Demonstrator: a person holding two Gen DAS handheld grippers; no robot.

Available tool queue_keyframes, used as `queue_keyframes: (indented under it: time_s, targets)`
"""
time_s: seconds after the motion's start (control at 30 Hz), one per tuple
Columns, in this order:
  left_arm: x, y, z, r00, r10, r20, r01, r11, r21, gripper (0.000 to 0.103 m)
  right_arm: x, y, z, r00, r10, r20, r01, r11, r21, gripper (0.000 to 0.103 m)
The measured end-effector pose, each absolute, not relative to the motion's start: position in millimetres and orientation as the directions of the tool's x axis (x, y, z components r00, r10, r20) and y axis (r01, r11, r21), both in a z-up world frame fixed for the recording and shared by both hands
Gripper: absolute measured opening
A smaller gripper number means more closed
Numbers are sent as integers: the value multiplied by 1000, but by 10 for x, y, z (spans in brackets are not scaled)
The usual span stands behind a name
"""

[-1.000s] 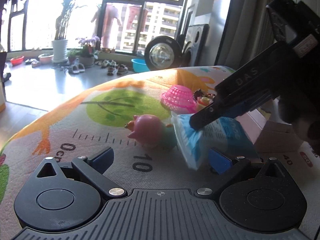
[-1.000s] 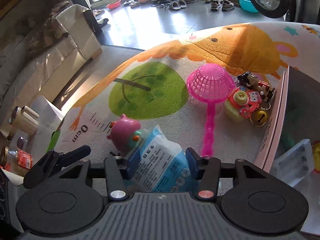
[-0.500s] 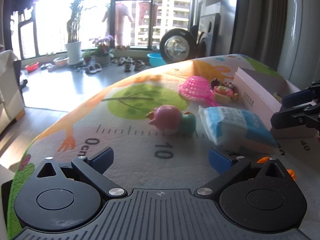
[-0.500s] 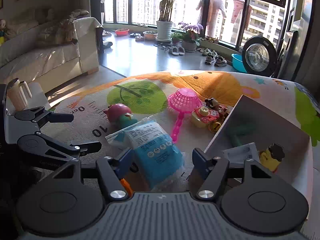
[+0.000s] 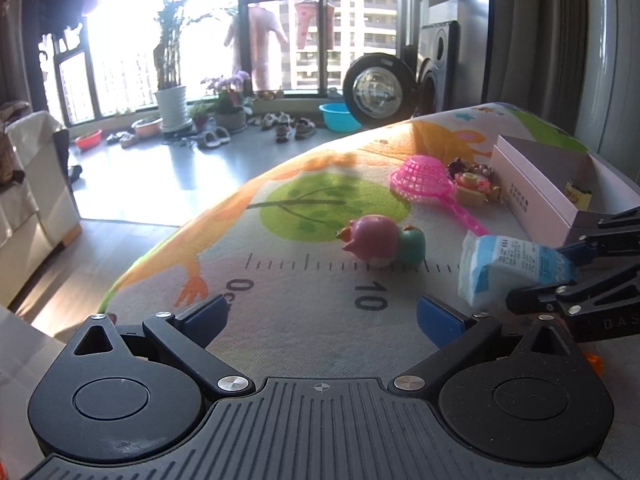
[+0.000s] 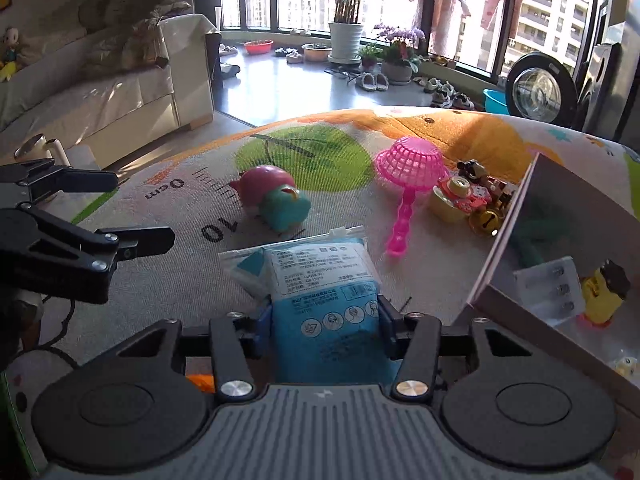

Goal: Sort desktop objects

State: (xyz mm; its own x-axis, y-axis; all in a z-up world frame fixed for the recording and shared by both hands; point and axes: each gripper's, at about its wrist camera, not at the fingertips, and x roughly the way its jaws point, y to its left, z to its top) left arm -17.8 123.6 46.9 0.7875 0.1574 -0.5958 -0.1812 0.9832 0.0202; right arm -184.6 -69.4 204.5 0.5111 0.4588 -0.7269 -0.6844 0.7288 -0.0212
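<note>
Your right hand-held gripper (image 6: 320, 322), jaws just closing, pinches the pack (image 6: 320, 280): blue-and-white, printed label, lying flat on the mat (image 6: 168, 280), long axis pointing away toward the pig toy (image 6: 272, 196). Your left hand-held gripper (image 5: 322, 314) is spread, holding nothing.

left wrist: low, forward | right wrist: low, forward | shared: play mat (image 5: 304, 288)
</note>
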Motion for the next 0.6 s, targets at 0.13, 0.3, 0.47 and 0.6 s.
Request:
queue_keyframes:
  time_s: [0.13, 0.3, 0.47, 0.6]
  targets:
    - [-202, 1050, 482, 804, 86, -589, -101, 995, 8, 103, -2013, -1265, 2074, 551, 434, -713, -592, 805, 32, 51]
    - [-192, 691, 432, 805, -9, -593, 15, 1000, 5, 103, -2290, -2100, 2252, 689, 428, -586, -419, 894, 160, 99]
    - [-210, 319, 361, 801, -64, -595, 94, 995, 21, 103, -2508, -2613, 2392, 770, 433, -468, -309, 895, 320, 98]
    - [-221, 174, 302, 791, -80, -606, 127, 991, 35, 103, -2564, -2724, 2407, 771, 425, -473, -296, 898, 324, 65]
